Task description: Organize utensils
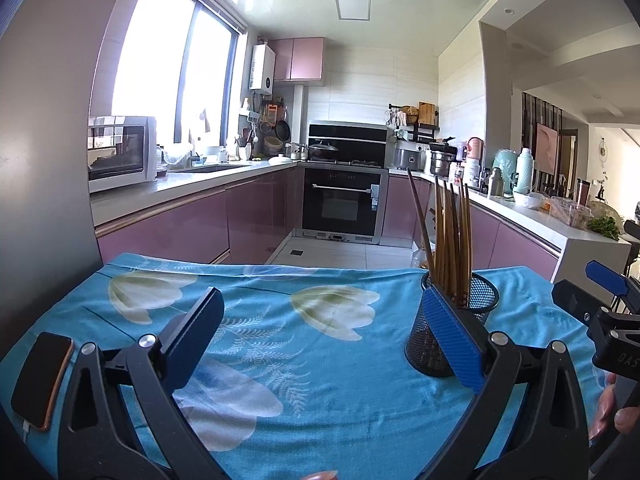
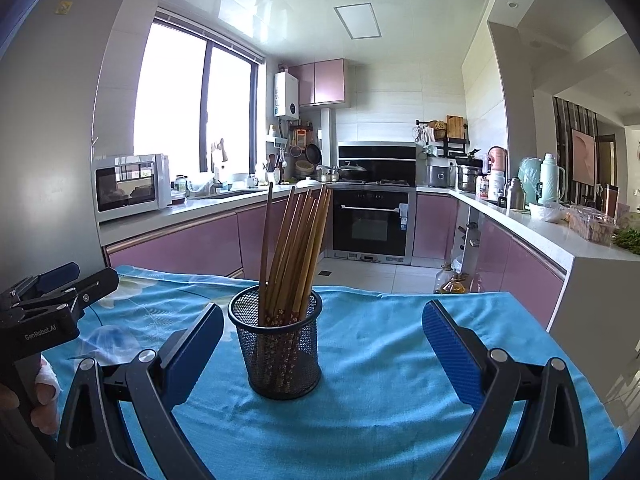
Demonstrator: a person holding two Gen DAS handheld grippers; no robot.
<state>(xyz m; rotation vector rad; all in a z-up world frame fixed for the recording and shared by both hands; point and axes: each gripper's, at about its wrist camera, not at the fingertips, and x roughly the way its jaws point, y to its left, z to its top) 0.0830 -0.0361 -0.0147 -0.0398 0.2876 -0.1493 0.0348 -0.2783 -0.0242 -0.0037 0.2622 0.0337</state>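
Chopsticks [image 2: 294, 248] in mesh cup [image 2: 276, 344]; both grippers' jaws wide, empty.

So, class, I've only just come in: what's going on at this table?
A person holds a two-finger tool in each hand over a table with a blue floral cloth. Both the left tool and the right tool are open and hold nothing. The chopsticks stand together in a black mesh cup. A phone lies at the table's left edge.
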